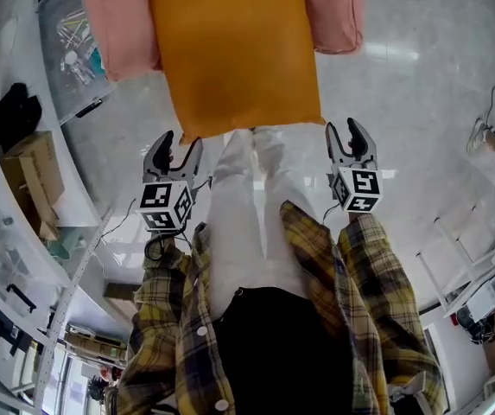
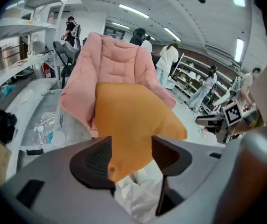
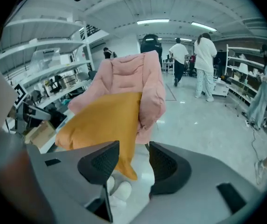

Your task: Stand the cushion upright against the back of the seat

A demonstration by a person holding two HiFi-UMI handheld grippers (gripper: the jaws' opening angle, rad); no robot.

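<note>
An orange cushion lies on a pink padded seat, its near edge hanging toward me. In the left gripper view the cushion leans on the pink seat back. My left gripper is just below the cushion's near left corner. That corner shows between its spread jaws, with neither pad pressing on it. My right gripper hangs open by the near right corner. The cushion and seat lie ahead of it, and nothing is gripped.
White shelving runs along the left with a cardboard box, a black bag and a clear bin. Several people stand beyond the seat by metal racks. Glossy white floor spreads to the right.
</note>
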